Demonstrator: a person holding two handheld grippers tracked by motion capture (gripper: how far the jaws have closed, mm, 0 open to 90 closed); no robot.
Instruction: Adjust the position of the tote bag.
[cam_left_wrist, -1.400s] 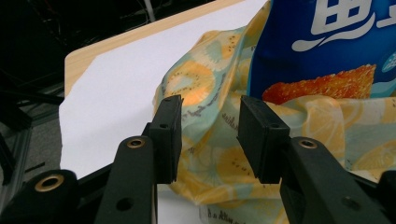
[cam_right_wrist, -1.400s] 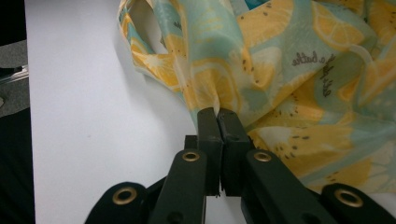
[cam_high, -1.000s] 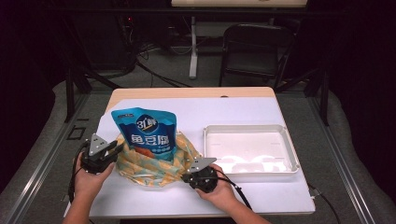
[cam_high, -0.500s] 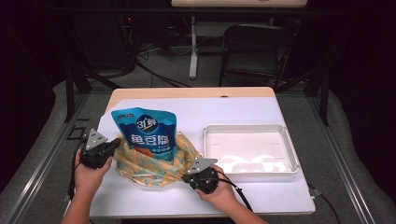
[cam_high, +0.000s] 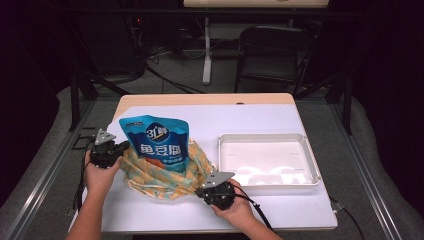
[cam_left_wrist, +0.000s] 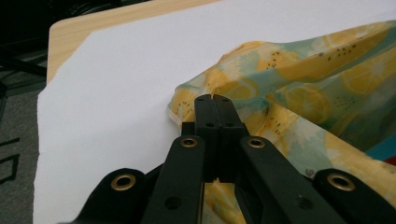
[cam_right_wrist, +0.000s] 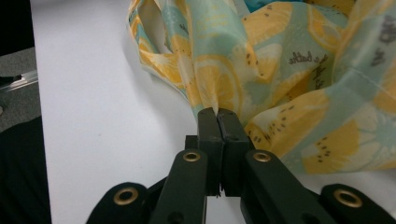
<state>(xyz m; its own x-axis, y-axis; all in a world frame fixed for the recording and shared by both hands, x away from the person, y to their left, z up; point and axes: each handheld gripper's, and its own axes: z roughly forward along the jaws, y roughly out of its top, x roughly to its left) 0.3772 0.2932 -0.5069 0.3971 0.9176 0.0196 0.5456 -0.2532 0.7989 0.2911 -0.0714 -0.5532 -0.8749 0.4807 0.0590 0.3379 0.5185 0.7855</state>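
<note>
Tabletop cloth (cam_high: 165, 172) pinched between both tongs.

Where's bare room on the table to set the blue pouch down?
The white tray is empty inside. Bare tabletop runs along the far edge, beyond the blue pouch and tray. It is crowded at the near left, where the lemon-print cloth spreads between the left gripper and right gripper.

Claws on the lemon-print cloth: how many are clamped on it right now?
2. The left claw pinches the lemon-print cloth at its left edge; the right claw pinches a fold at its near right edge.
</note>
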